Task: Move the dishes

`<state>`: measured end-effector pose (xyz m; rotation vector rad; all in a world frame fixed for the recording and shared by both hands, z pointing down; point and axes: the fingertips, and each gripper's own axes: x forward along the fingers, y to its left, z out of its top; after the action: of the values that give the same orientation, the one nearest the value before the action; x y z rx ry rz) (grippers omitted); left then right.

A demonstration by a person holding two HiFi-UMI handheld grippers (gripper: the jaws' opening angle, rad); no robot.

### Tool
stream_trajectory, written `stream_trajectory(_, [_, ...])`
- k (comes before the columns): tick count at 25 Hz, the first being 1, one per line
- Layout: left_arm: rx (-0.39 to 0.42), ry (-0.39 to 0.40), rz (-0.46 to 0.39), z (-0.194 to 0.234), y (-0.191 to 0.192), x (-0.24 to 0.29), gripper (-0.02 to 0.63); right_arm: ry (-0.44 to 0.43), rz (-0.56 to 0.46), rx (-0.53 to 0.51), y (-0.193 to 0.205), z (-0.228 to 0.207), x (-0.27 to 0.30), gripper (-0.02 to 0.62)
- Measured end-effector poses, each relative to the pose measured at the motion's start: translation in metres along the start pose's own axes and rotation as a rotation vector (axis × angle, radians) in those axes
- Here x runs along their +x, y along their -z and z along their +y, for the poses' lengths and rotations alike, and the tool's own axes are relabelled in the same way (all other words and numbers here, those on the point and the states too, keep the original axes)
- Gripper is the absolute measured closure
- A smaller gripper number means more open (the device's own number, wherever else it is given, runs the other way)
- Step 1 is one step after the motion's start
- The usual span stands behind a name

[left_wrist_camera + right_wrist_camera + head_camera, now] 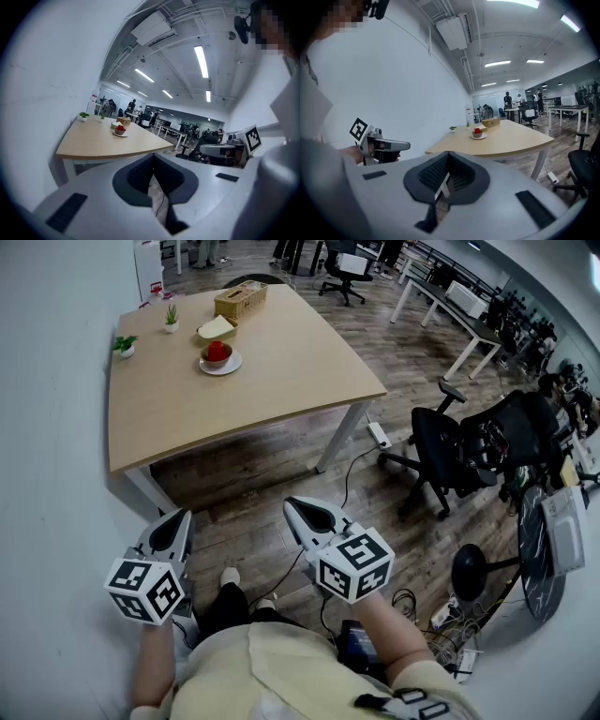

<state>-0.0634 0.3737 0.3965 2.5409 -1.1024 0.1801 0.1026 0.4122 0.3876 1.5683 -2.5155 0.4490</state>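
The left tongs [176,521] and right tongs [302,510] are pinched together, holding nothing, well away from the tabletop [291,371]. The dishes [220,360] sit toward its far left corner, by the white wall [52,427].

Small red item [217,350] in bowl [217,360] too tiny to identify, table [281,371] far legs hidden, distant people [507,99] indistinct

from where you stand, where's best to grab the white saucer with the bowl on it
Probably the near rim of the saucer, jaws level, coming in over the near edge of the table. It lies flat, a bowl fills its middle so only the rim is free, and a cream dish sits just beyond its far side.
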Motion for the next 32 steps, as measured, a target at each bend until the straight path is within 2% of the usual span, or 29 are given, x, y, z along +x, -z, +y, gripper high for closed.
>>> stream_trajectory(9, [0.026, -0.009, -0.032, 0.010, -0.002, 0.013, 0.591, -0.024, 0.006, 0.037, 0.004, -0.010, 0.011, 0.580])
stream_trajectory(17, [0.076, 0.002, -0.050, -0.001, -0.011, 0.022, 0.591, -0.074, 0.004, -0.023, 0.000, -0.012, 0.012, 0.578])
stream_trajectory(21, [0.108, -0.031, -0.065, 0.009, -0.022, 0.031, 0.591, -0.089, -0.020, -0.015, -0.012, -0.018, 0.021, 0.577])
stream_trajectory(25, [0.124, -0.037, -0.060, 0.025, -0.029, 0.048, 0.591, -0.106, -0.022, -0.029, -0.022, -0.025, 0.042, 0.517])
stream_trajectory(32, [0.140, -0.016, -0.027, 0.060, -0.039, 0.087, 0.591, -0.128, -0.019, -0.034, -0.040, -0.036, 0.099, 0.468])
